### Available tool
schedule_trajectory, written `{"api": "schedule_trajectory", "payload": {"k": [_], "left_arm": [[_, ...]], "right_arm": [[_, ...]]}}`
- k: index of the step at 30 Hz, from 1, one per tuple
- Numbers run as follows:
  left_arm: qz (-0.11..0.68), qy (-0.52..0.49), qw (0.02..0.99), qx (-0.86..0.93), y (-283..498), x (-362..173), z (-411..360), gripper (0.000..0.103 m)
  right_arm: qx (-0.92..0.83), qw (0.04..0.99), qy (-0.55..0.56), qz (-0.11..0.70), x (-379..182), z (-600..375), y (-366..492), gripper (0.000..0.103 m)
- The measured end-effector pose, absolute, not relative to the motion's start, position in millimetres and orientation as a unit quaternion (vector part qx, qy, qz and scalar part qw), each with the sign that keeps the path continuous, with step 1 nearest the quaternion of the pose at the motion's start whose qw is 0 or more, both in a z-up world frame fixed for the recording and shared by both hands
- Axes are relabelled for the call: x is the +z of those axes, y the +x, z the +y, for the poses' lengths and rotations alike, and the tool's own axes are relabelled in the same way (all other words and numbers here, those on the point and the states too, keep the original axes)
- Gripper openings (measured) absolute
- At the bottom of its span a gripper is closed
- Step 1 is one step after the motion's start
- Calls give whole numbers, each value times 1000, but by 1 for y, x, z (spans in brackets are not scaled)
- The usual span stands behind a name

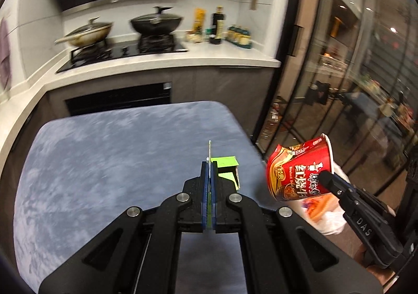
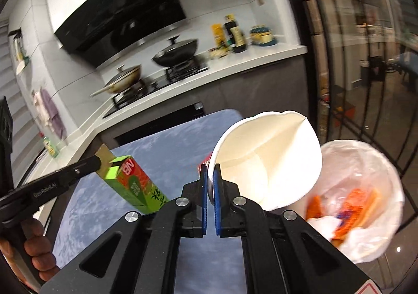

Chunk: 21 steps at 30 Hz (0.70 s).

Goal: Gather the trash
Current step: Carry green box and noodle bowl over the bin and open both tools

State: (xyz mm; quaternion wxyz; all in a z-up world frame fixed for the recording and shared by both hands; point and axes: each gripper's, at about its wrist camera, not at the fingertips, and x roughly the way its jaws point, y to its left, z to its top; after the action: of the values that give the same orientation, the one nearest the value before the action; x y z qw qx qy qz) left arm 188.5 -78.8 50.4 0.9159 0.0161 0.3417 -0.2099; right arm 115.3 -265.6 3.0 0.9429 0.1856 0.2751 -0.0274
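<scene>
Table [image 1: 104,163]: a rounded slab under a mottled blue-grey, suede-like cover, filling the middle of the left wrist view.

Left gripper [image 1: 209,166]: black linkage arms with blue pads, the jaws pressed nearly together on the thin flap of the carton. In the right wrist view it comes in from 9 o'clock as a long black finger, a bare hand [image 2: 36,244] on its grip at 8 o'clock.

Carton [image 2: 133,184]: a boxy green drink carton of glossy printed card with an orange-red panel, its brown top flap torn open. It hangs tilted over the table, at 9 o'clock from the right gripper.

Cup [image 1: 300,171]: a red printed paper noodle cup, tapered, with a plain white inside. Its wall is dented and its rim bent out of round. It lies tipped on its side in the air, off the table's right edge, just at 9 o'clock of the bin.

Right gripper [image 2: 210,176]: the same black build, blue pads narrowed on the cup's white rim.

Bin [image 2: 392,194]: a round white pail lined with a thin, crinkled translucent bag, at 3 o'clock in the right wrist view. Orange wrappers and white scraps lie inside.

Hob [image 1: 122,52]: black glass on a pale counter at 12 o'clock, carrying two lidded woks.
</scene>
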Motion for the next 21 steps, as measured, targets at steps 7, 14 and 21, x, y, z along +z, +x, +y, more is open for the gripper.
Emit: {"api": "schedule_trajectory", "payload": {"k": [7, 14, 21], "left_arm": [[329, 25, 906, -266, 175, 67, -137, 1], [328, 26, 886, -326, 167, 73, -201, 1], [343, 37, 865, -364, 164, 56, -254, 1]], "right_arm": [[-86, 939, 205, 261, 2, -321, 82, 5], [-139, 932, 206, 264, -10, -362, 66, 5], [-168, 918, 224, 282, -33, -393, 57, 5]]}}
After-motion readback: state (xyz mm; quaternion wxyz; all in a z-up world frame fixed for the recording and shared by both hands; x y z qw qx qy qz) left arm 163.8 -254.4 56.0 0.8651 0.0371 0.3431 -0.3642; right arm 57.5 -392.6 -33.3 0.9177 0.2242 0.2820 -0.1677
